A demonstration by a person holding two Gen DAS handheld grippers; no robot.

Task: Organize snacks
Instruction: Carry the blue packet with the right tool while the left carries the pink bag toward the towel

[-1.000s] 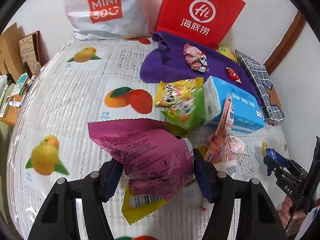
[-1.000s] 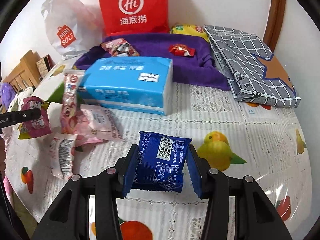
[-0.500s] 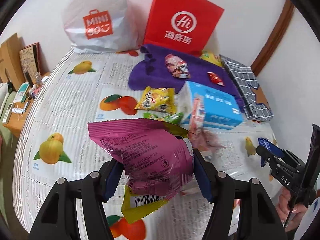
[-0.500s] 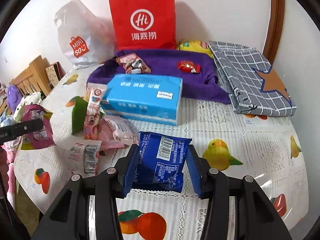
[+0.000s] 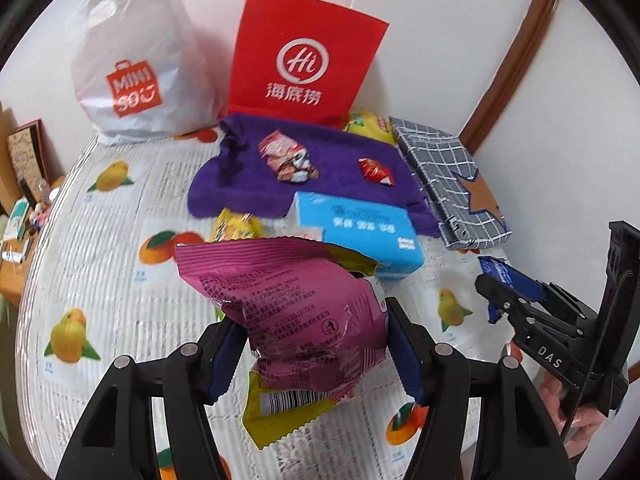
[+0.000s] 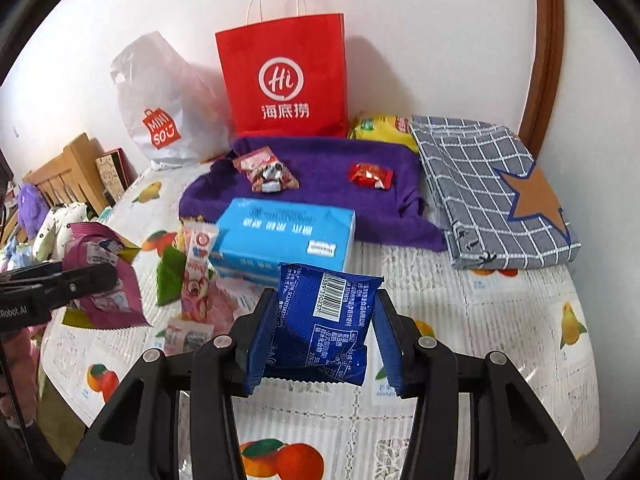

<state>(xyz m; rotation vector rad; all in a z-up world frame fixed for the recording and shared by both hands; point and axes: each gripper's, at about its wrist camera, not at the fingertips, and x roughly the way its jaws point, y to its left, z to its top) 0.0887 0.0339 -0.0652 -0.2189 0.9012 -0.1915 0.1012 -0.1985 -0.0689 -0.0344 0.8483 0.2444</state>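
My left gripper (image 5: 312,352) is shut on a magenta snack bag (image 5: 296,300) with a yellow packet (image 5: 280,412) under it, held above the table. My right gripper (image 6: 320,344) is shut on a blue snack packet (image 6: 324,320), also held up. The right gripper shows at the right of the left wrist view (image 5: 520,308); the left gripper shows at the left of the right wrist view (image 6: 60,284). On the purple towel (image 6: 320,176) lie a pink-and-white snack (image 6: 266,170) and a red candy packet (image 6: 370,176). Several snacks (image 6: 196,272) lie left of the blue tissue pack (image 6: 284,236).
A red paper bag (image 6: 284,80) and a white Miniso bag (image 6: 164,112) stand at the wall. A folded grey checked cloth (image 6: 492,192) lies at the right, a yellow packet (image 6: 380,128) behind the towel. The fruit-print tablecloth (image 6: 480,320) covers the table. Wooden furniture (image 6: 68,176) stands left.
Both grippers have risen and drawn back from the table with their packets still held; the table items look smaller and farther.
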